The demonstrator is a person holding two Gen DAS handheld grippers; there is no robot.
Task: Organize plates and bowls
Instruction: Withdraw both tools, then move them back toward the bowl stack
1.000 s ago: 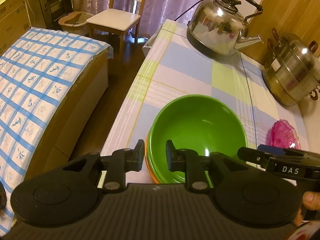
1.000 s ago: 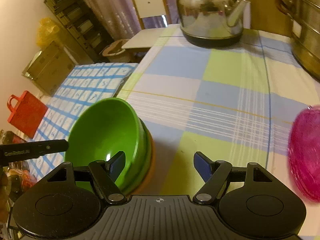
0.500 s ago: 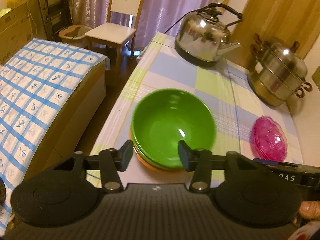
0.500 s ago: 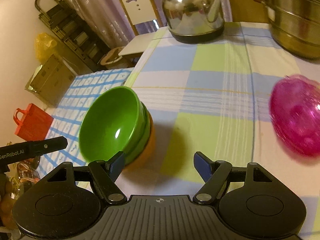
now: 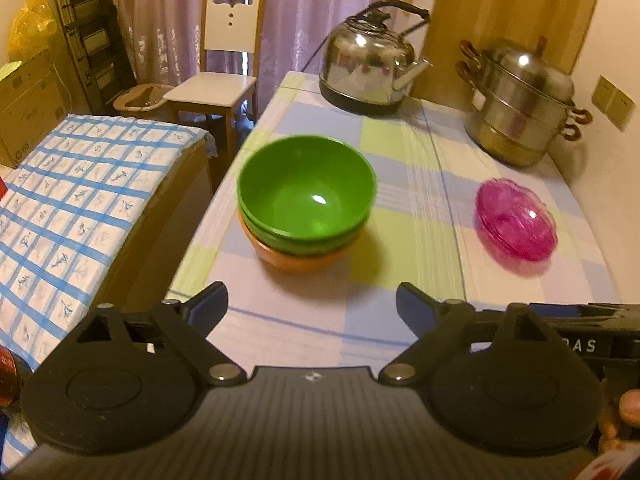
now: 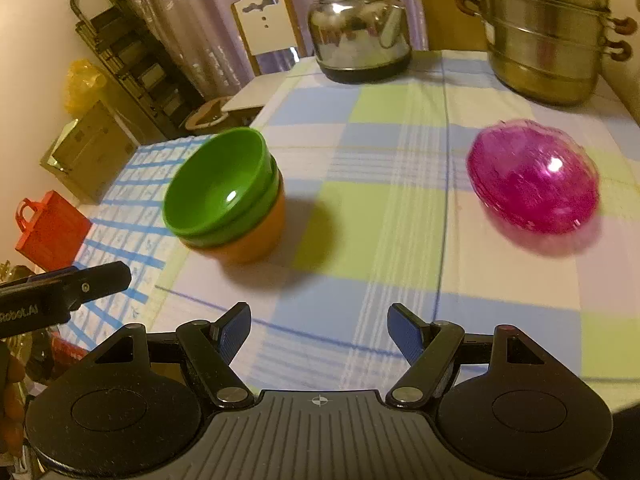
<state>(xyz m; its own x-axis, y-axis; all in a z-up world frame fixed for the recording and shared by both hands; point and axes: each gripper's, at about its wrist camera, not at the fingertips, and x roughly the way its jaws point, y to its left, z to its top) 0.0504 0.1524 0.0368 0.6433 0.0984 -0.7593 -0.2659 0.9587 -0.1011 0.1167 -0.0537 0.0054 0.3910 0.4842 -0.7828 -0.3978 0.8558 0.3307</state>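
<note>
Bowls (image 6: 224, 196) stacked centre-left, pink plates (image 6: 534, 178) far right, nearer the right gripper (image 6: 319, 330); both grippers released, empty.

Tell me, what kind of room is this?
Probably a small lived-in room at home, used for both eating and sleeping. A table holds a kettle, a steamer pot and stacked bowls, and a bed stands right beside it.

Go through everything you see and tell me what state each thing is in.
Green bowls: nested, upright, empty, in the orange bowl.
Pink plates: stacked on the table.
Kettle: lid on.
Steamer pot: lid on.
Left gripper: open, empty.
Right gripper: open, empty.
</note>
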